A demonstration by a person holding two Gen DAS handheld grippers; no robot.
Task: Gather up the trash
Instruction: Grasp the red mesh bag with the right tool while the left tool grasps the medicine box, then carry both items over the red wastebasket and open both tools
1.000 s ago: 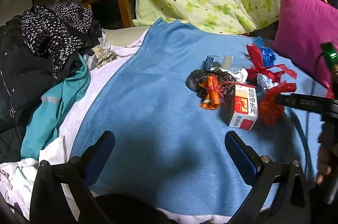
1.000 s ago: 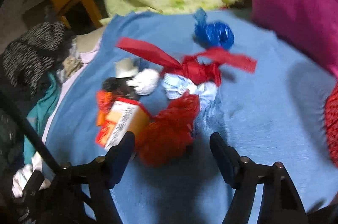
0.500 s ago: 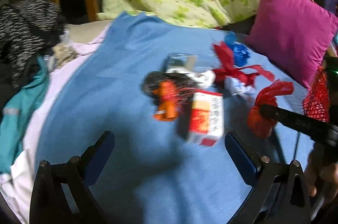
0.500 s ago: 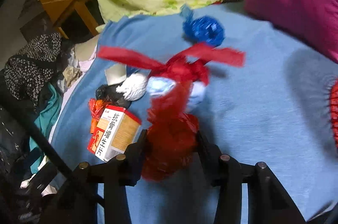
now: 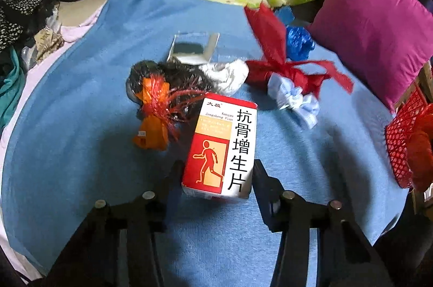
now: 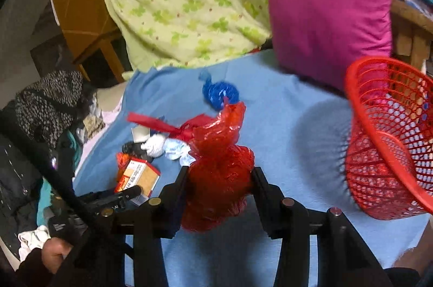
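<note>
Right claw [image 6: 219,178] is clamped on red plastic bag [image 6: 219,168], held above the blue blanket [image 6: 284,130], near red mesh basket [image 6: 389,141]; bag not yet dropped in. Left claw [image 5: 217,178] jaws are closing w/ medicine box [image 5: 222,149] between them; pads appear to touch box sides, box not yet lifted. Basket interior only partly seen; contents can't be told. Left on bed: orange wrapper [image 5: 153,119], black bag [image 5: 167,76], white wad [image 5: 227,73], red ribbon bag [image 5: 276,62], blue bag [image 5: 299,43], pale wad [image 5: 295,100]. Est. early stage.

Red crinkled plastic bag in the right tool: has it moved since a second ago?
Yes. The red crinkled plastic bag has left the pile by the red-and-white medicine box and is lifted off the blue blanket, now nearer the red mesh basket.
</note>
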